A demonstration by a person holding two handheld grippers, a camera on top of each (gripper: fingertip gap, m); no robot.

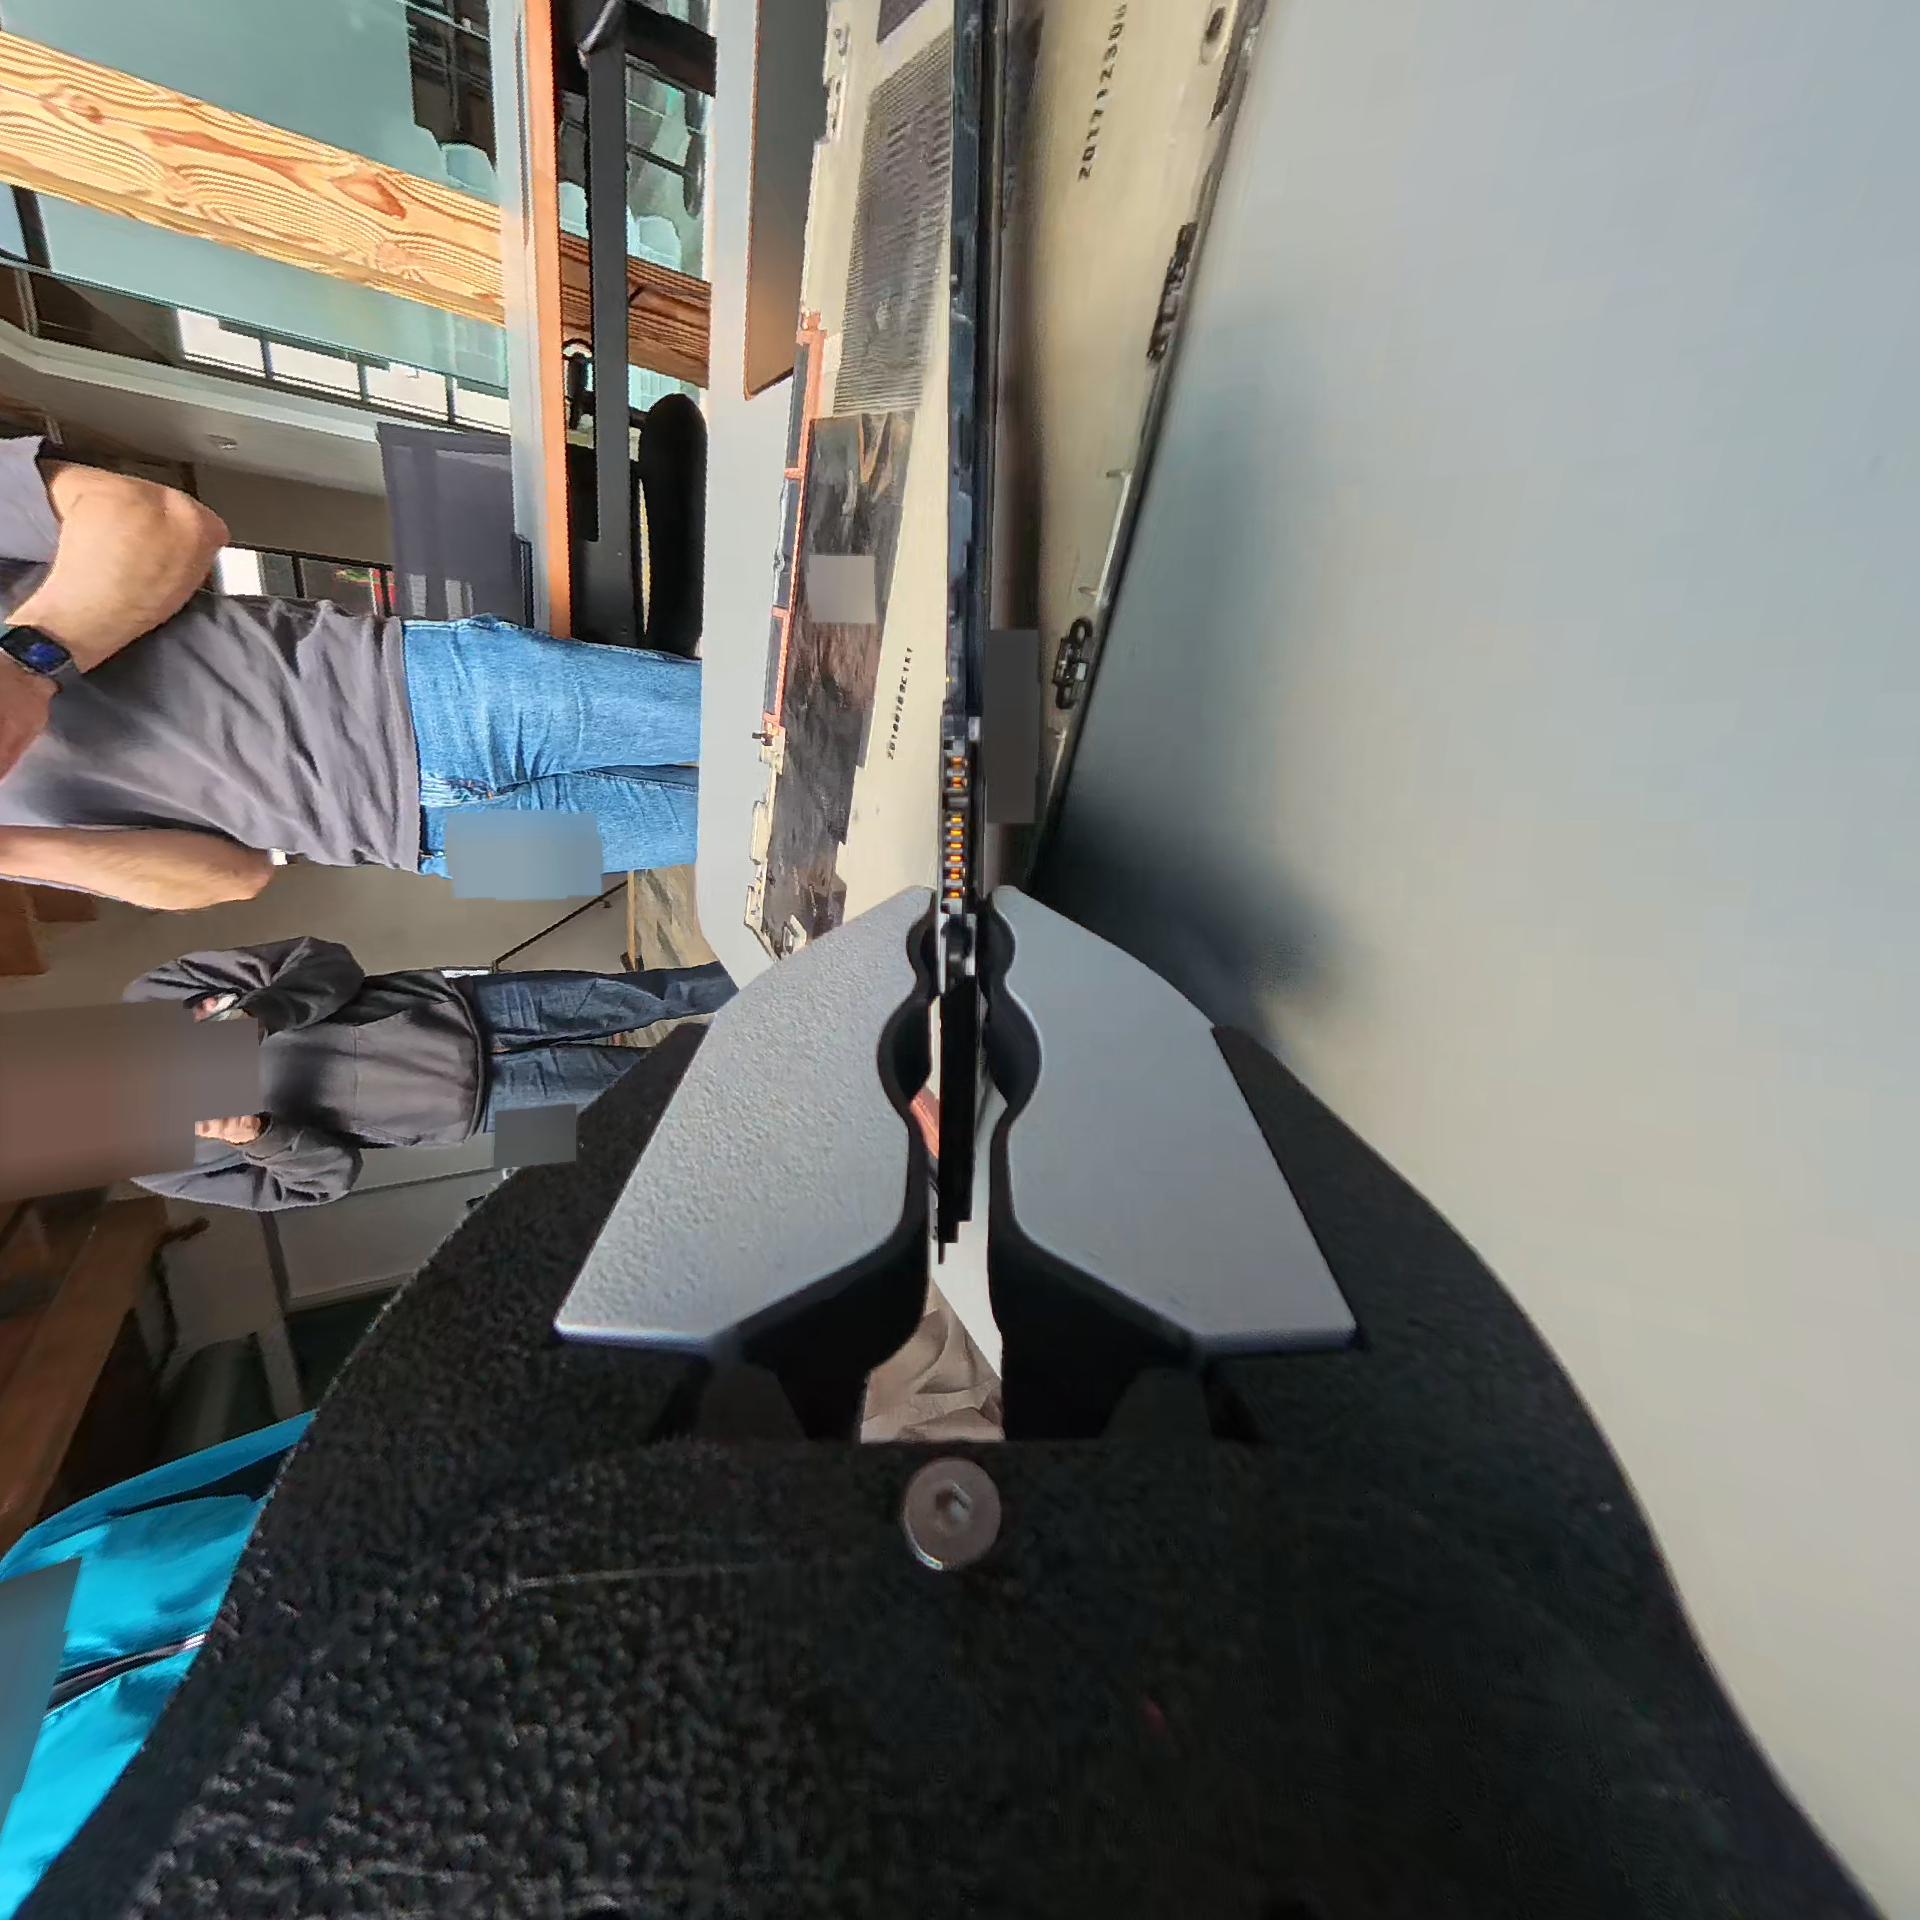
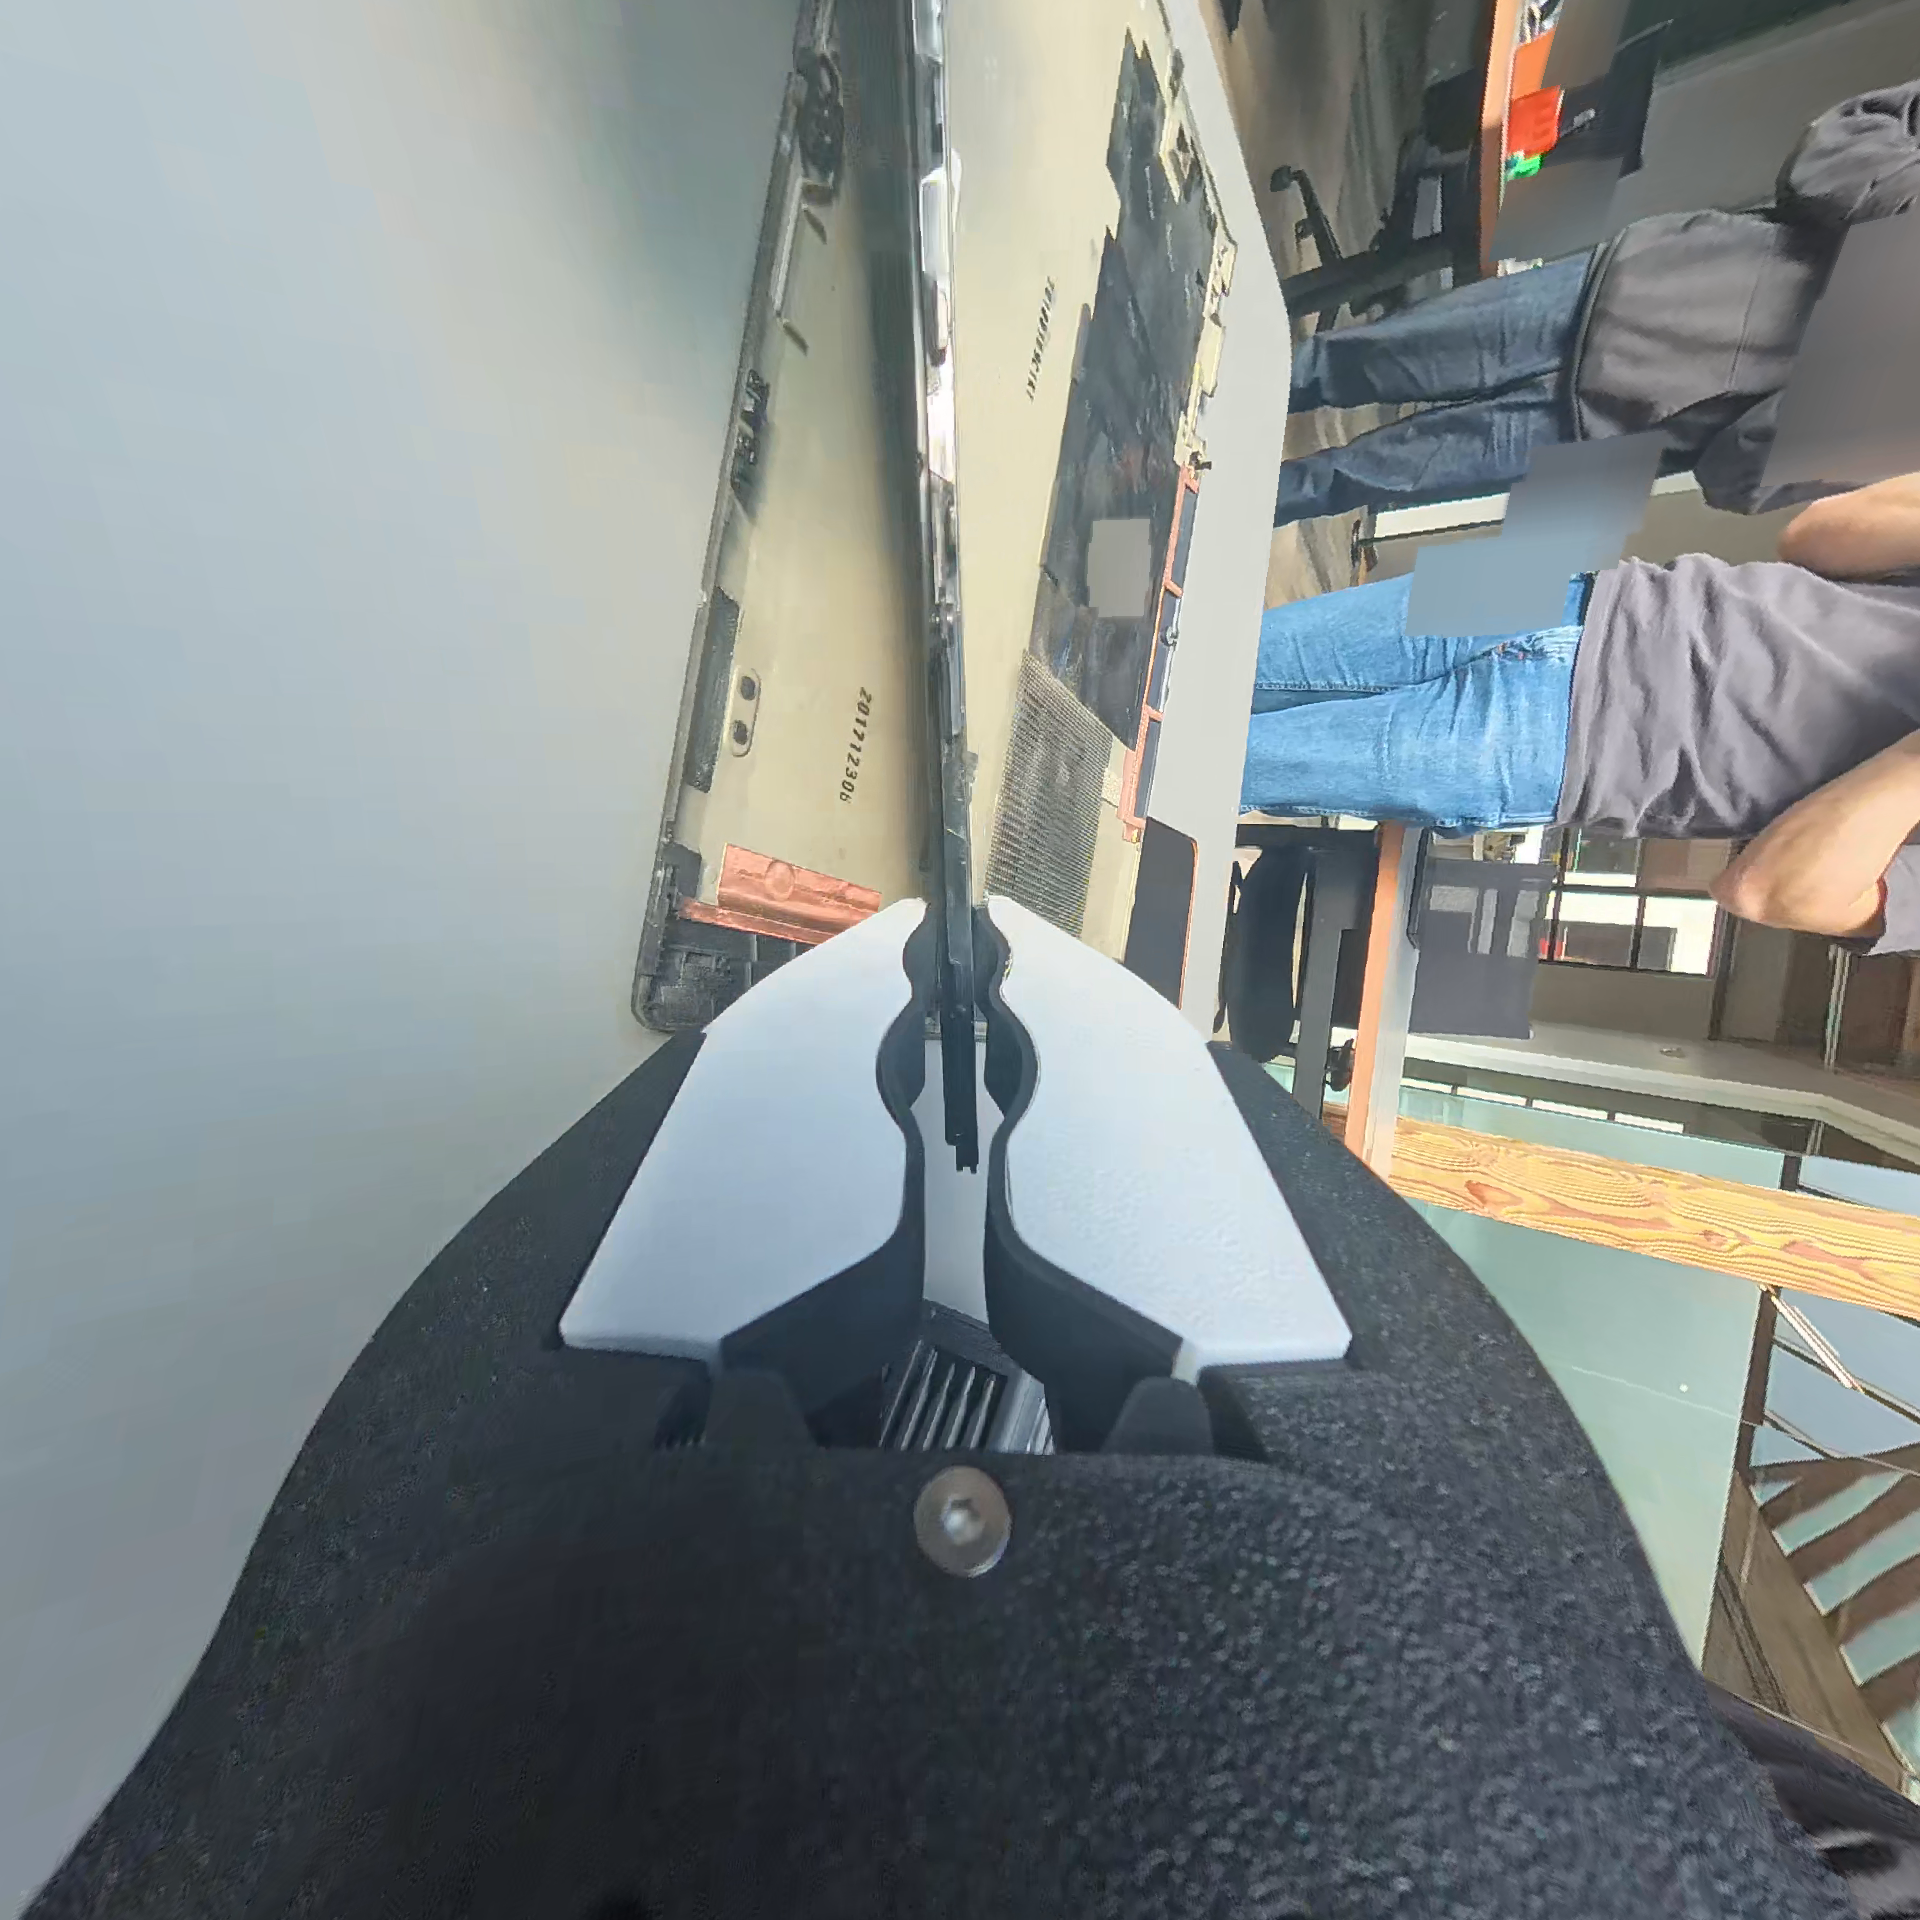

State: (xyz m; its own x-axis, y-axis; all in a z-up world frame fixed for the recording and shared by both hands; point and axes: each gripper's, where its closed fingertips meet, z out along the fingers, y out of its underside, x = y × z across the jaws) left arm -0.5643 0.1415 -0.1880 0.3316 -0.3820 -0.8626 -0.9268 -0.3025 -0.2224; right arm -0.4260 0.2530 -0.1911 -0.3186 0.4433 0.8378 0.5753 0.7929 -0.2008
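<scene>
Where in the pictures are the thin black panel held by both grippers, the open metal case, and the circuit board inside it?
Thin black panel [image 1: 958, 821]: left wrist view, its edge with orange contacts.
Open metal case [image 2: 821, 582]: right wrist view, its bare inner floor.
Circuit board [image 2: 1127, 436]: right wrist view, its dark middle.

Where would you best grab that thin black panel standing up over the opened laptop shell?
By its two end edges, as now: the left gripper and right gripper each pinch one end of the thin black panel, coming in edge-on from opposite sides. It is wide, flat and very thin, so only the edges fit between the fingers, clear of the opened laptop shell.
</scene>
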